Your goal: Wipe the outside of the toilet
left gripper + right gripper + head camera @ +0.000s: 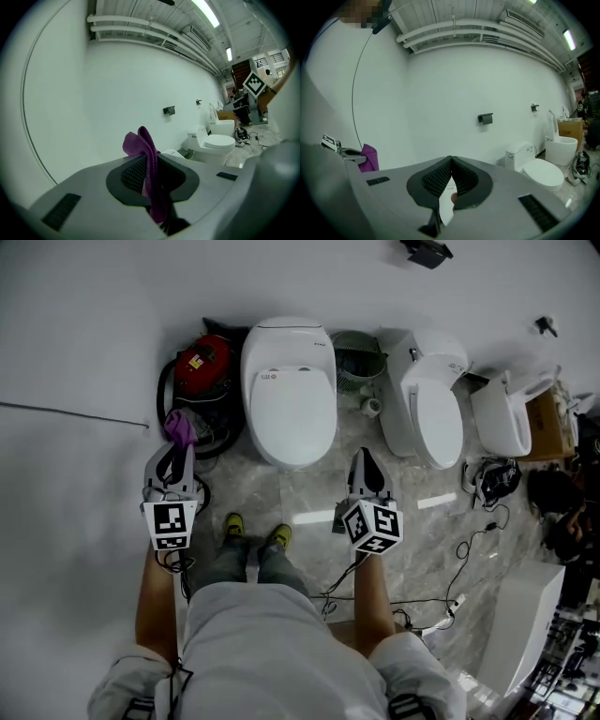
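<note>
The wiping is judged not yet begun. The purple cloth [180, 427] is gripped in the jaws of the left hand-held gripper [178, 448], left of the toilet [289, 390] and apart from it. The right hand-held gripper [366, 463] is closed on nothing. Next, the cloth must be brought onto the outer shell. The toilet is set against the far wall, its long axis far-to-near, the rounded front pointed at the person.

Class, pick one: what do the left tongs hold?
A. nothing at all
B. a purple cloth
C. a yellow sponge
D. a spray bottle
B: in the left gripper view, a purple cloth is pinched between the shut left tongs and sticks up past their tips.
</note>
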Demonstrator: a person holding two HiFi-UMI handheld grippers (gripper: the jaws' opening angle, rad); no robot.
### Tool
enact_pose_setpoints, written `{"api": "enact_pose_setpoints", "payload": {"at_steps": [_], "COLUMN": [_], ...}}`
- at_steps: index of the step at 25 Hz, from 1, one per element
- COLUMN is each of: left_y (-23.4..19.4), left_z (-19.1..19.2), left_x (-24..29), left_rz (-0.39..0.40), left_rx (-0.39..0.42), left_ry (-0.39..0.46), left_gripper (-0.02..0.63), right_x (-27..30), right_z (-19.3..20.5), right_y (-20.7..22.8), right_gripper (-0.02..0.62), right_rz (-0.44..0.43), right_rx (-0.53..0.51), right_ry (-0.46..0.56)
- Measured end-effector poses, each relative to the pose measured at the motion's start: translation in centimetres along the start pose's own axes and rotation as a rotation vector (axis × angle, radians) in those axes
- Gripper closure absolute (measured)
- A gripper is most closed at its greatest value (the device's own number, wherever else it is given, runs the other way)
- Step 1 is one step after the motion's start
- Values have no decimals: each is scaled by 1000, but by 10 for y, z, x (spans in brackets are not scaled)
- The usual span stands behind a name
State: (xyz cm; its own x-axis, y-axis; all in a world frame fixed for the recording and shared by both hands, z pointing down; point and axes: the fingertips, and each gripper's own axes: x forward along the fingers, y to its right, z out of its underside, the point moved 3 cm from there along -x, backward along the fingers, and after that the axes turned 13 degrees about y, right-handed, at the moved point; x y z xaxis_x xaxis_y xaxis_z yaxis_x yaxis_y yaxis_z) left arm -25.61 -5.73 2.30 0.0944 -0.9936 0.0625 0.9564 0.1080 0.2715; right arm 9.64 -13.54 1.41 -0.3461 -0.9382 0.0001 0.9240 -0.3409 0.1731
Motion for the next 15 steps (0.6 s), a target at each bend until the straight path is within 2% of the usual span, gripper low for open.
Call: {"api": "enact_pose_setpoints", "payload": {"at_steps": [7,15], "left_y": [-27,-30], "left_z": [24,53], "left_x": [12,37], "left_rz": [69,94], "left_rx": [-2,-26], "left_ry": [3,-12], "left_gripper": [538,538], "right_x": [4,8], "right_z": [13,41], "right_y": [-26,-19], "right_gripper": [588,588], "right_rz": [57,88], "right_rx": [-25,-39], "right_ry": [4,-24]}}
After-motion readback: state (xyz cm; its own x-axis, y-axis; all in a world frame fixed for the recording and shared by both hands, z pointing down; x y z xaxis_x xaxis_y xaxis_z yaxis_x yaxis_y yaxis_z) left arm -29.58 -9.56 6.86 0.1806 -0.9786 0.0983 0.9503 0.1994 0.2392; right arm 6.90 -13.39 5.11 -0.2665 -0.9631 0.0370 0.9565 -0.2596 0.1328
